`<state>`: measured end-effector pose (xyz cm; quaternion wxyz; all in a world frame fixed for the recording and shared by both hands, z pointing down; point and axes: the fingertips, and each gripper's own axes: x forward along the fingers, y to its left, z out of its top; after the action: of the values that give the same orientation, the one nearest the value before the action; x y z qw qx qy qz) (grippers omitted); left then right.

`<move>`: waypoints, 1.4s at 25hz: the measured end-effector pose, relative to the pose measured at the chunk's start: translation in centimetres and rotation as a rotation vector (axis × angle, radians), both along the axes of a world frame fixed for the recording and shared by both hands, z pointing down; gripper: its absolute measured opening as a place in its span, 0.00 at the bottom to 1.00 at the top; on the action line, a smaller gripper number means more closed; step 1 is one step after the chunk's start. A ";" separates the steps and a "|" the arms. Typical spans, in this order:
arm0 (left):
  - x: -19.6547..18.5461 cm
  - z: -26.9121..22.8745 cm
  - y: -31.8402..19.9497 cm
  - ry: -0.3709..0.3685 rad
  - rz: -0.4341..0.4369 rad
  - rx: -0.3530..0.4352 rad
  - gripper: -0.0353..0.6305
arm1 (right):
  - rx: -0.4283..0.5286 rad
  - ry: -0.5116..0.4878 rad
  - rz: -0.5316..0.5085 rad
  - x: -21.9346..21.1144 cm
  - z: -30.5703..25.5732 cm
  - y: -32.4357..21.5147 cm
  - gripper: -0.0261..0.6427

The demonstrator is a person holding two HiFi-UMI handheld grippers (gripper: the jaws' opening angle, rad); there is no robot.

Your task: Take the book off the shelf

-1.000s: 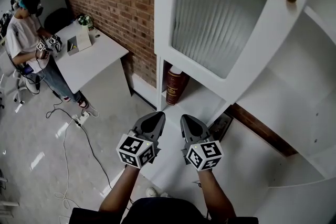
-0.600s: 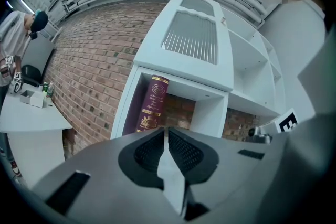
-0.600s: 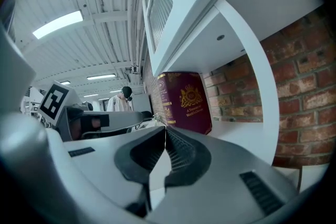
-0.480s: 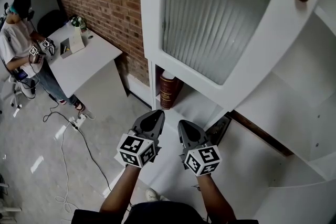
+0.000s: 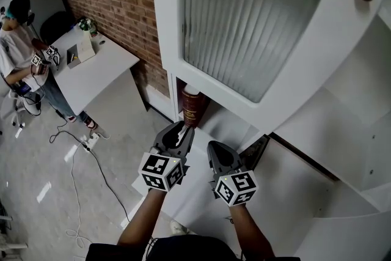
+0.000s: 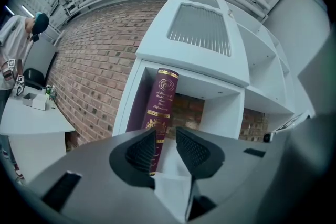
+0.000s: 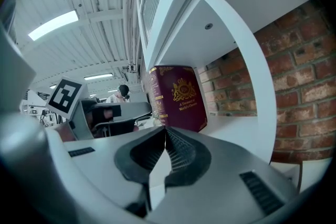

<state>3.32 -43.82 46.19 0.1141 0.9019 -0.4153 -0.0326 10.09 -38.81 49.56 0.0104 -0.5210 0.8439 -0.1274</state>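
Book (image 5: 190, 106) stands upright at the left end of the shelf (image 5: 227, 121), spine out. Left gripper (image 5: 179, 131) sits just in front; its jaws have just been opening, nothing between them yet, likely to fit round the spine. Right gripper (image 5: 215, 148) waits beside, closed tight, empty.

A maroon book (image 7: 181, 97) stands on the white shelf (image 7: 233, 124)

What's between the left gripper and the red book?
Only bare white shelf lies before the book, as the left gripper view shows. Jaws of the left gripper have just been opening, nothing between them.
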 end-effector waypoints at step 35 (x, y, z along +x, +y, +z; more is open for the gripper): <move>3.4 -0.4 -7.2 -0.090 -0.031 0.036 0.51 | -0.060 0.005 0.035 2.8 1.8 -0.6 0.07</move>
<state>6.73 -51.02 45.78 0.0784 0.8978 -0.4333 -0.0013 12.88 -39.38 51.35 -0.0049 -0.5359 0.8306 -0.1511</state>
